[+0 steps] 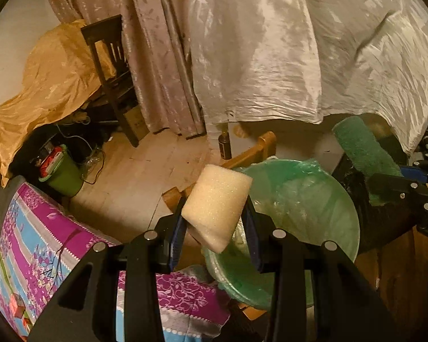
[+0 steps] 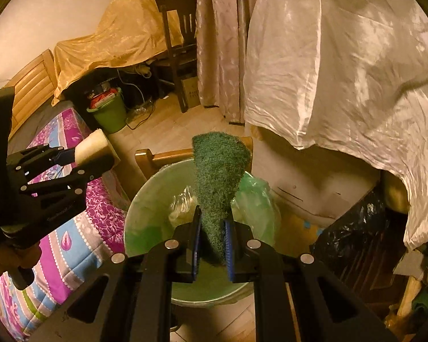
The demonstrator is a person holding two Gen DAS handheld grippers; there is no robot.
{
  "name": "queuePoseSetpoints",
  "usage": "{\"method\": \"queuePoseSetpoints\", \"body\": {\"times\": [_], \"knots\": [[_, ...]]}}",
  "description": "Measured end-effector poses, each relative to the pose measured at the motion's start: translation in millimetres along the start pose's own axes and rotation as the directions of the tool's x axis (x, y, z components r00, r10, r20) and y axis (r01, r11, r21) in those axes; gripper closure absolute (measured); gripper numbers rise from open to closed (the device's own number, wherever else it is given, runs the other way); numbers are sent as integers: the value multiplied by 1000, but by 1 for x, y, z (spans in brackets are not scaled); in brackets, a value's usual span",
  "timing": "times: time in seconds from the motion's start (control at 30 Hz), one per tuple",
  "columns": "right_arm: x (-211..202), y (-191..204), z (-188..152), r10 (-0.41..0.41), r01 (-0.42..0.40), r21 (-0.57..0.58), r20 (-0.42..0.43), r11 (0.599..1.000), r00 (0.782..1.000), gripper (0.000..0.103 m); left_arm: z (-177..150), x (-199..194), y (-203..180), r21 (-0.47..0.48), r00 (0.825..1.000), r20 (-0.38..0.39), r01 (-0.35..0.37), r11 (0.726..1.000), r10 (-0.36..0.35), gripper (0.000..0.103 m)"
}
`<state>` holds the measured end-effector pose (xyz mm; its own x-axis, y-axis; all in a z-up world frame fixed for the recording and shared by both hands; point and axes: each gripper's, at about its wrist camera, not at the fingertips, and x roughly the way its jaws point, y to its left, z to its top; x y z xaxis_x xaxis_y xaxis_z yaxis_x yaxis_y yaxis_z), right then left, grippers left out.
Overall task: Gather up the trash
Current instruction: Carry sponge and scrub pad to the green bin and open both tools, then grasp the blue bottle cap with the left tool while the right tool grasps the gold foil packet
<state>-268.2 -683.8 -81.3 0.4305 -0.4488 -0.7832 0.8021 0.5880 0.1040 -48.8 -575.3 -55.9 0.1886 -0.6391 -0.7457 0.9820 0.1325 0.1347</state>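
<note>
Two claws, two pieces of trash, and both hang right at the bin! On the left, the left claw (image 1: 215, 222) is clamped on a pale foam sponge (image 1: 216, 206), holding it just over the near rim of the green-lined trash bin (image 1: 336, 196), beside the bright patterned bedspread (image 1: 40, 236). On the right, the right claw (image 2: 212, 238) pinches a green scouring pad (image 2: 218, 182) narrow between its blue pads, the pad standing up above the bin's open mouth. It looks like the carrying is done and the drop is the step in hand. Next move, by my reckoning: bring the sponge a touch further in over the liner, then open each claw so both pieces fall inside and not onto the floor.
</note>
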Motion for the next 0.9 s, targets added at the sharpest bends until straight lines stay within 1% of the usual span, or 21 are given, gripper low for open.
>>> {"method": "queuePoseSetpoints", "body": {"times": [0.23,0.4,0.43,0.47,0.5,0.53,0.57,0.63,0.8,0.9], "knots": [[8,1,0,41,-41,-5,-25,999,999,89,3,6,-6,8,1000,-7,28,1000,-28,67],[15,4,0,51,-51,-20,-33,998,998,89,4,10,-8,-3,997,-8,74,997,-74,66],[18,3,1,57,-58,-21,-35,998,998,83,3,10,-10,1,996,-7,84,996,-84,64],[21,2,0,62,-63,-18,-40,998,997,65,3,11,-12,8,996,-12,85,996,-85,45],[23,0,0,64,-64,-16,-38,998,997,57,3,11,-13,9,997,-7,82,997,-82,23],[25,-1,-1,58,-59,-15,-38,998,998,50,2,9,-14,11,997,10,79,997,-79,21],[26,-2,-2,56,-57,-15,-40,998,998,50,1,8,-15,13,996,20,89,996,-90,21],[26,-4,-3,69,-69,-6,-38,998,997,50,1,8,-15,8,993,11,117,993,-117,21],[24,-6,-2,76,-76,5,-24,997,997,50,2,7,-5,-49,983,22,184,982,-183,21],[22,-7,-2,73,-73,5,-14,997,997,50,3,6,0,-69,982,26,189,980,-188,21]]}}
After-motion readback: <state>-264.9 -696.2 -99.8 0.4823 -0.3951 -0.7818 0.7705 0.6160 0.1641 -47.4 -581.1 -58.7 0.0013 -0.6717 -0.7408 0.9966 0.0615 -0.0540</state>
